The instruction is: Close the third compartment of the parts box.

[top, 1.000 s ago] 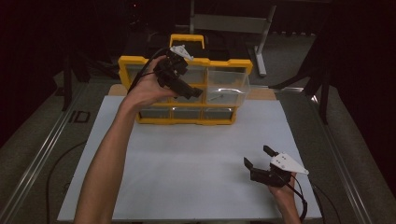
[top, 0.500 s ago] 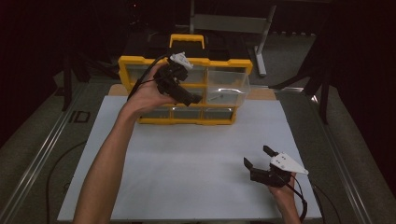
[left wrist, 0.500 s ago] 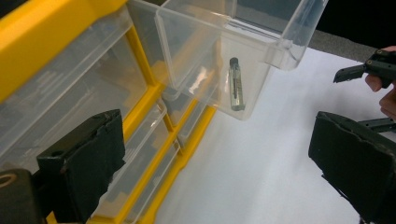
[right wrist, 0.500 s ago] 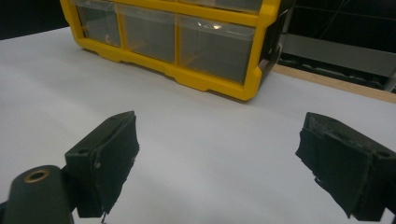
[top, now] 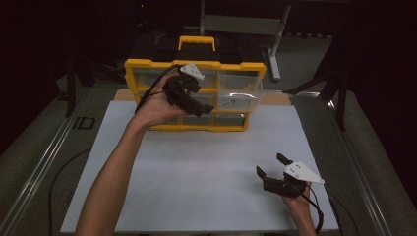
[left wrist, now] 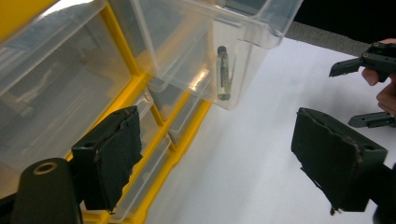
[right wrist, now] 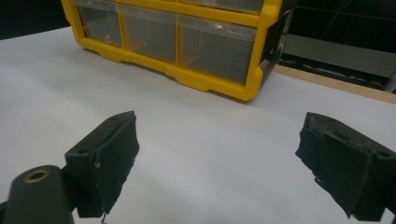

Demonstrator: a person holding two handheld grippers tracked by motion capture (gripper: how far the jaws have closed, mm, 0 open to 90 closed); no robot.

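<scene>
Left gripper (top: 194, 101) — jaws apart, just been closing, nothing between — beside pulled-out drawer (top: 238, 98).

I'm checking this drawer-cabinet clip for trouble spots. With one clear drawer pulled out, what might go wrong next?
1. The pulled-out clear drawer juts past the yellow cabinet; the left tool beside it might knock it farther or tip it out.
2. The small vial-like item leans against the drawer's front wall, so a jolt may rattle or spill it.
3. The left tool's jaws have just been closing with nothing between them, so they may pinch the wrong drawer edge. The right tool is open, far away.
</scene>
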